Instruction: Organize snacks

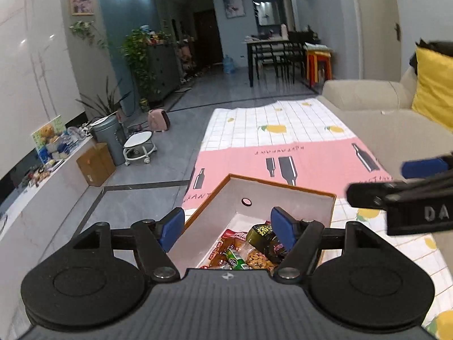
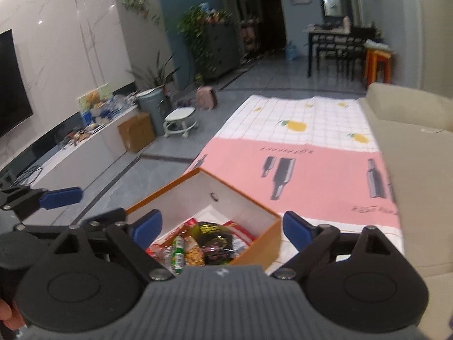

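The left gripper point(image 1: 226, 228) and right gripper point(image 2: 220, 228) are held with jaws wide, nothing gripped. The snacks point(image 1: 249, 250) lie below and between the jaws, inside the orange-edged box point(image 1: 283, 195). The box rests on a pink and lemon-print cloth point(image 1: 297, 130) over the surface, beside a beige sofa point(image 1: 368, 104).

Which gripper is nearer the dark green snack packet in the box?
Roughly equal. Left gripper and right gripper are both open above the box, the dark green packet below each.
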Motion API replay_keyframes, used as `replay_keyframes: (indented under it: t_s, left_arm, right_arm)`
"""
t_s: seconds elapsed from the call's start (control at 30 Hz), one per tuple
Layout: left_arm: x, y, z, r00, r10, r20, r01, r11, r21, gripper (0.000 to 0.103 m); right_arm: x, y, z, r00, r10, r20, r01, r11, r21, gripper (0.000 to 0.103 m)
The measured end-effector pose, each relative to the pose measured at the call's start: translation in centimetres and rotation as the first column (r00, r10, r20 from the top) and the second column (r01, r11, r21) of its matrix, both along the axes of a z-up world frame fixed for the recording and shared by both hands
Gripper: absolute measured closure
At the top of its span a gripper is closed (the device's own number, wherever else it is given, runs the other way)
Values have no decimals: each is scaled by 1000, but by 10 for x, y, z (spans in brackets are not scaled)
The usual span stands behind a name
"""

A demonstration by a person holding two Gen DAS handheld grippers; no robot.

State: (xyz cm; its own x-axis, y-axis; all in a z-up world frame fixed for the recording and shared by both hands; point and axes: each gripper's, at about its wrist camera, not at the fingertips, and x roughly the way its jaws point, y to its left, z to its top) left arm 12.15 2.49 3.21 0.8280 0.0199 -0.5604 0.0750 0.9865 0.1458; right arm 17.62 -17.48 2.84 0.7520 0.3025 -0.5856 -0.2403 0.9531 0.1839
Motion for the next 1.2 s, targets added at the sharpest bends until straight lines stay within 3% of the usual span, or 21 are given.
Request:
replay_keyframes:
  t_s: [0.2,0.4,0.63,0.87,1.2]
  left_arm:
    - [-22,7,9,997,67,35,-65,995,-71,15]
    - [-51,-2,3,991,107,75,-107,994,-8,14]
    - [-70,-4,-19,992,121,-19,-121,993,7,14]
    - [-81,-1,-40,981,126,-148,-126,992,6,14]
    - [-88,-2,-40,975,131,-179,-137,990,-23,14]
  right_arm:
    - [-42,-5,5,997,-43,64,46,998,-52,7]
    - [-80,-7,5,991,-95,98,103,991,-84,4]
    - [-109,1,-11,993,-45,113,65,981,-184,4]
    - [-124,-2,-30,999,-21,36,27,984,-178,4]
    - [-129,-3,-36,999,-45,-14,42,986,-164,4]
